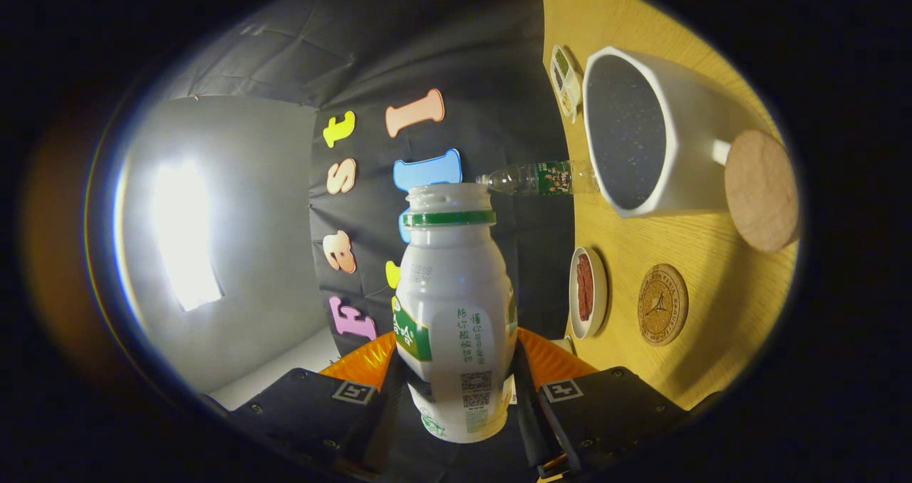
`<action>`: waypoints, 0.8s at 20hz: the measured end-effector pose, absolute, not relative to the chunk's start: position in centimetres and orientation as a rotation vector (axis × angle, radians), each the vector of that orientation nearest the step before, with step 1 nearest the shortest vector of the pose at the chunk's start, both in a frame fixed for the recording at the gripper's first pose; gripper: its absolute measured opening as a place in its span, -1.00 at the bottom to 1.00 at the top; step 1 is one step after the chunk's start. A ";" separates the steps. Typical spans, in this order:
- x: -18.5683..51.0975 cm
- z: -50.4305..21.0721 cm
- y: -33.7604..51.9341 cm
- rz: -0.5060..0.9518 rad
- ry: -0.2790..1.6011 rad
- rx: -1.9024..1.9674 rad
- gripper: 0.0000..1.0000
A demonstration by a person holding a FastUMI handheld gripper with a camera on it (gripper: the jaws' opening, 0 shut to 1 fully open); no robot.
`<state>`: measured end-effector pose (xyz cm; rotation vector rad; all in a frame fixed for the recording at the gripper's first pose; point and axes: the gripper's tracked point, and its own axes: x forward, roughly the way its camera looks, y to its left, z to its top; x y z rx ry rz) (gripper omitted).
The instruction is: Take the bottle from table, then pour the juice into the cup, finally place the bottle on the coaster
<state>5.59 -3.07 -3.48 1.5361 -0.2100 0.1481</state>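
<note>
My gripper [456,372] is shut on a white juice bottle [454,291] with a green neck ring and an uncapped mouth; both fingers [360,365] press on its lower body. The view is rolled, so the wooden table [719,340] stands along the right side and the bottle lies roughly level with its top. The white cup [684,134], dark inside, stands beyond the bottle's mouth and to its right, apart from it. A round cork coaster [662,305] with a printed figure lies on the table nearer to me than the cup.
A plain cork disc [761,189] sits by the cup's handle. A small white dish [588,292] with red contents lies next to the coaster. A clear plastic bottle [534,178] and a small compartment tray [565,80] stand at the table's far edge.
</note>
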 end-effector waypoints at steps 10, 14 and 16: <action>6.0 -3.2 -3.3 0.156 -0.229 1.567 0.40; 6.0 -3.3 -3.5 0.156 -0.229 1.569 0.40; 6.2 -3.2 -3.5 0.157 -0.232 1.570 0.40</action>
